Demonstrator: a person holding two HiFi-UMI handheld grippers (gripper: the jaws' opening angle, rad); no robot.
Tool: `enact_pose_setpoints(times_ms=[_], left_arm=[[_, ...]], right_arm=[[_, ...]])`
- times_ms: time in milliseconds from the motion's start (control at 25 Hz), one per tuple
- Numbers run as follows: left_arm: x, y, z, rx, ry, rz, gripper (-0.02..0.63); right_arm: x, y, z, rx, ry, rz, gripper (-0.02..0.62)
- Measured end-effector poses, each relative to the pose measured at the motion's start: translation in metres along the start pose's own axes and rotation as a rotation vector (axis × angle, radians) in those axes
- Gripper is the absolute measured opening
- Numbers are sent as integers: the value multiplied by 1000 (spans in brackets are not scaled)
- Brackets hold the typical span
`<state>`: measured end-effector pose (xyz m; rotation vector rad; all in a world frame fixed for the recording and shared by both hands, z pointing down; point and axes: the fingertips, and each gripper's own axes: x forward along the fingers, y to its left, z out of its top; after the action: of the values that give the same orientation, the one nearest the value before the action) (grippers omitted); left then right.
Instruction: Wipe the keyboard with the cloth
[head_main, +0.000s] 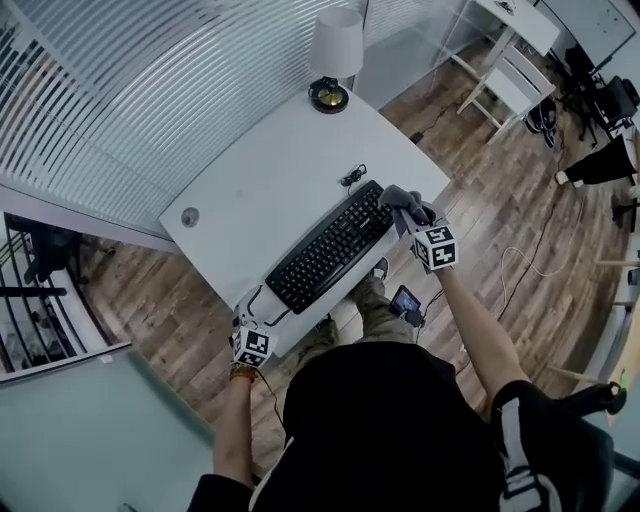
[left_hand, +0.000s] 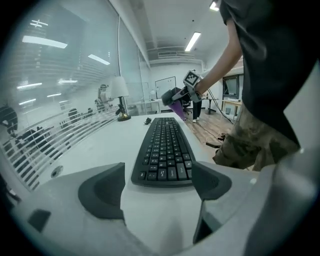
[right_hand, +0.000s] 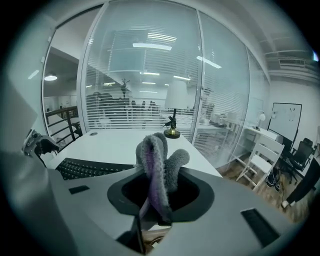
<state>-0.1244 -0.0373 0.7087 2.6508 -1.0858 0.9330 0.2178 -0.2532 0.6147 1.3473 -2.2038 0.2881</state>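
A black keyboard (head_main: 331, 247) lies slantwise on the white desk (head_main: 270, 180), near its front edge. My left gripper (head_main: 247, 322) stands open at the keyboard's near-left end; in the left gripper view the keyboard (left_hand: 166, 149) runs away just beyond the two dark pads, nothing between them. My right gripper (head_main: 412, 218) hovers at the keyboard's far-right end, shut on a grey and purple cloth (head_main: 400, 200). The right gripper view shows the cloth (right_hand: 157, 170) bunched upright between the jaws, with the keyboard (right_hand: 85, 168) to the left. From the left gripper view, the right gripper (left_hand: 176, 98) with its cloth hangs beyond the keyboard's far end.
A table lamp (head_main: 333, 55) with a white shade stands at the desk's far corner. A small black cable clump (head_main: 352, 177) lies just past the keyboard. A round grommet (head_main: 189, 216) sits at the desk's left. A white chair (head_main: 510, 75) stands on the wooden floor to the right.
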Motion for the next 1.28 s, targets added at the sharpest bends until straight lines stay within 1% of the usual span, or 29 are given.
enact_pose_setpoints(times_ms=[160, 360, 560, 680, 920, 1080, 1160, 1280], left_arm=[[11, -3, -18, -29, 44, -23, 414], [18, -10, -32, -21, 99, -49, 416], [18, -13, -37, -50, 108, -45, 425], [19, -16, -43, -58, 117, -70, 425], [27, -14, -47, -40, 147, -122, 428], [30, -16, -48, -39, 155, -166, 433], [31, -16, -49, -26, 158, -183, 436], [32, -16, -49, -21, 148, -185, 437]], right_arm=[[20, -17, -13, -19, 57, 0, 103], [39, -23, -36, -21, 146, 17, 103], [53, -19, -63, -22, 229, 34, 103], [60, -14, -78, -4, 270, 49, 104], [70, -7, -82, 65, 283, 50, 100], [68, 1, -85, 71, 277, 47, 98], [67, 8, -86, 78, 272, 57, 97], [68, 18, -89, 106, 272, 92, 97]])
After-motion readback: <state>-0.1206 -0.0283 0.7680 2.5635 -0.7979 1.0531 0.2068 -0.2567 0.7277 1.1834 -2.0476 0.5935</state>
